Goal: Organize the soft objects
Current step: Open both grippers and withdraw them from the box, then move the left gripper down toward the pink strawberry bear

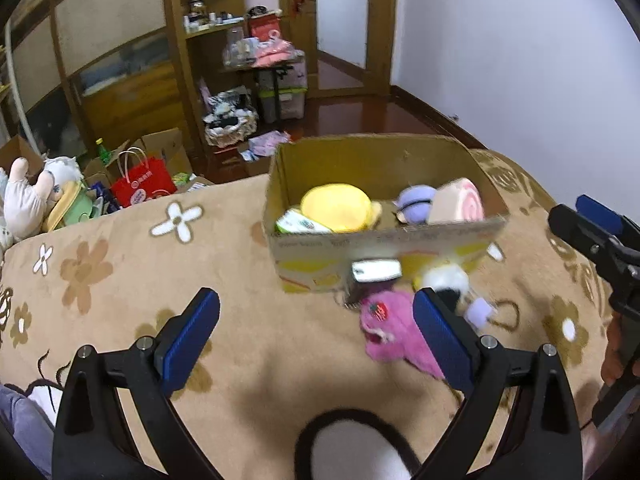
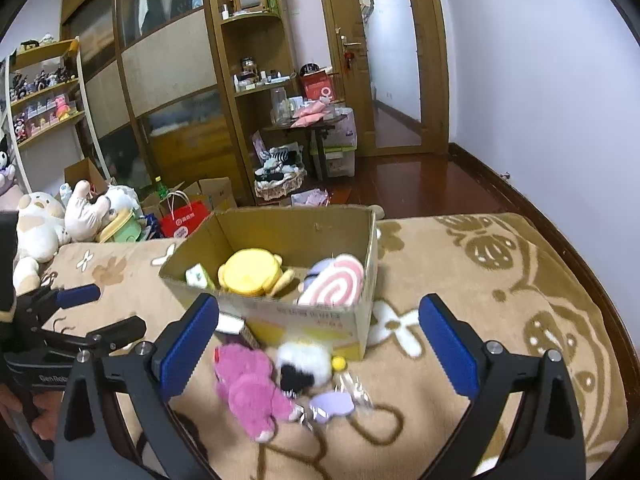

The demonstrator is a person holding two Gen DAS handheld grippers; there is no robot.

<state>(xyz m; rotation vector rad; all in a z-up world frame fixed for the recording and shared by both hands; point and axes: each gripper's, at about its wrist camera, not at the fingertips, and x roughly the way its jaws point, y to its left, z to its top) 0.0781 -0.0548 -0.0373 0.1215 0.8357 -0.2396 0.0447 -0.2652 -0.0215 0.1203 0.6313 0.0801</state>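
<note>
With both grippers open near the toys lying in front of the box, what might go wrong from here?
1. The pink plush, white plush and purple charm lie bunched together; one grab may drag a neighbour.
2. They sit tight against the cardboard box, so fingers may knock it.

Both wrist views look obliquely down, close, sharing the cardboard box (image 1: 384, 236) (image 2: 280, 320).
</note>
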